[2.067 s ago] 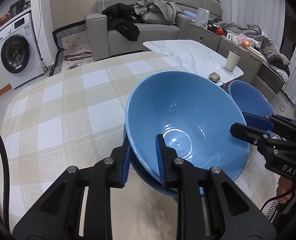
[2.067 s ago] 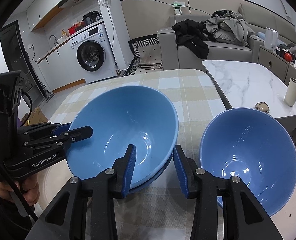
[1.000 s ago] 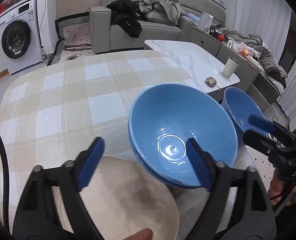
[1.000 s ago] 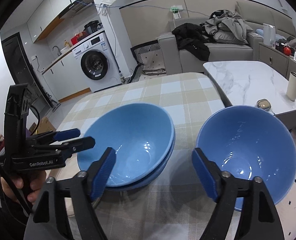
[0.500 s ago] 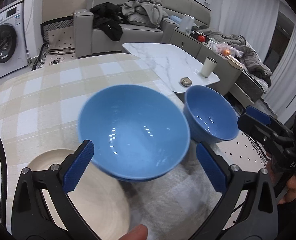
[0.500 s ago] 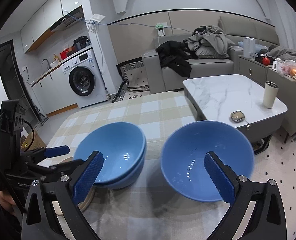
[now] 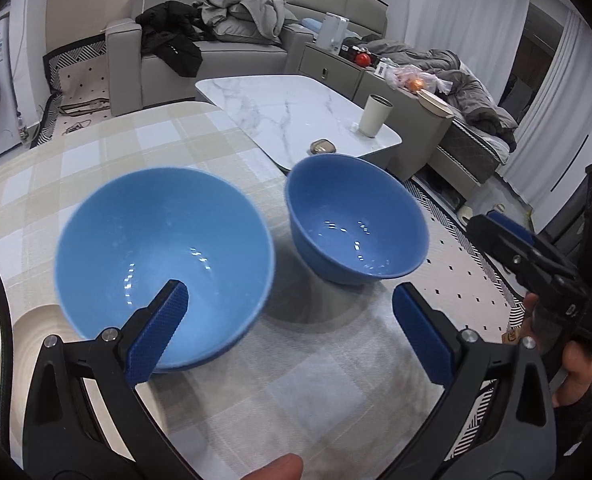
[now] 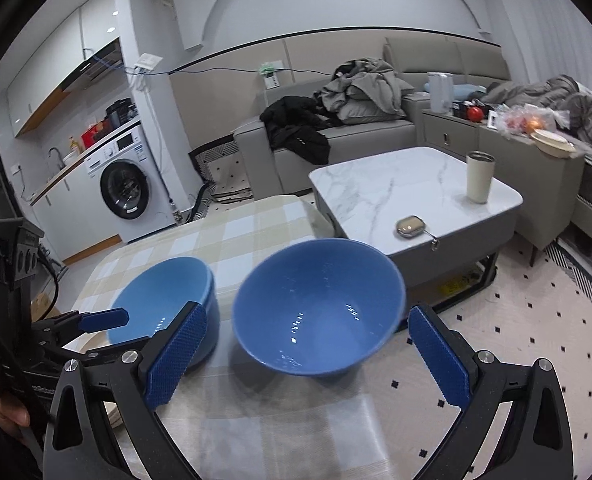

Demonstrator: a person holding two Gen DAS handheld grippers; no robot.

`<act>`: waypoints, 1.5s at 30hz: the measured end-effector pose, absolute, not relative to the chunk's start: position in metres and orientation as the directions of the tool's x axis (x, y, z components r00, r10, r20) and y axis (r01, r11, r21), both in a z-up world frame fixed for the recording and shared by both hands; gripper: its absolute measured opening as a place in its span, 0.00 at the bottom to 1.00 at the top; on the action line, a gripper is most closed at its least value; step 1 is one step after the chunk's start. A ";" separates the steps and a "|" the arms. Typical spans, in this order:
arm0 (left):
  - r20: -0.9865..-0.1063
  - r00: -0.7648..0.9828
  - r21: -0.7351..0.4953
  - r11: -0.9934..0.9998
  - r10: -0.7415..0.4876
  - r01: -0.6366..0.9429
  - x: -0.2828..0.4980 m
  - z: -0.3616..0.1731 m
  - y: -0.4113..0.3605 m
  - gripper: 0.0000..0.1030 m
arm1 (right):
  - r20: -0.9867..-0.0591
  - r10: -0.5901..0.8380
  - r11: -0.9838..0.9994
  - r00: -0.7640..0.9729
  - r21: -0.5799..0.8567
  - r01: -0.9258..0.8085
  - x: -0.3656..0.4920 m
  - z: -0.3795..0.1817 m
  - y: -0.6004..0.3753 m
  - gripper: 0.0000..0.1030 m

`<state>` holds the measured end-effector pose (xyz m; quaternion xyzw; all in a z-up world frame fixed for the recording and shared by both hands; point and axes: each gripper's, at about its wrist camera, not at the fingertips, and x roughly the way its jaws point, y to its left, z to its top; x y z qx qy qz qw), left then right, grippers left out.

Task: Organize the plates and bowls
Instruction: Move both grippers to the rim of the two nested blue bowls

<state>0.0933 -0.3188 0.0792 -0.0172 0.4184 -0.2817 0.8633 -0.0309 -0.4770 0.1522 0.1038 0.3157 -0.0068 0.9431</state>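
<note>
Both claws are spread wide and empty: the left claw (image 7: 288, 328) faces the stacked bowls (image 7: 164, 264), the right claw (image 8: 308, 360) frames the single bowl (image 8: 316, 304). That bowl sits near the surface (image 8: 256, 408) edge; a plate (image 7: 28, 344) crowds the stack's left side.

L gripper (image 7: 292, 316) jaws spread wide, holding nothing, pointing 12 o'clock. R gripper (image 8: 308, 350) same: wide apart, nothing held. R hand (image 7: 568, 364) at 3 o'clock.
</note>
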 end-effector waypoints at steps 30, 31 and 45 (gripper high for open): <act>-0.759 0.389 -0.345 0.829 -0.522 0.440 0.127 0.054 -0.398 0.49 | -0.686 0.061 0.958 0.725 0.244 0.150 0.005 0.099 -0.535 0.61; -0.762 0.383 -0.346 0.829 -0.522 0.440 0.129 0.052 -0.400 0.49 | -0.689 0.059 0.959 0.723 0.240 0.150 0.009 0.098 -0.535 0.60; -0.775 0.415 -0.310 0.859 -0.476 0.406 0.144 0.040 -0.406 0.41 | -0.704 0.037 0.974 0.709 0.185 0.133 0.044 0.090 -0.529 0.34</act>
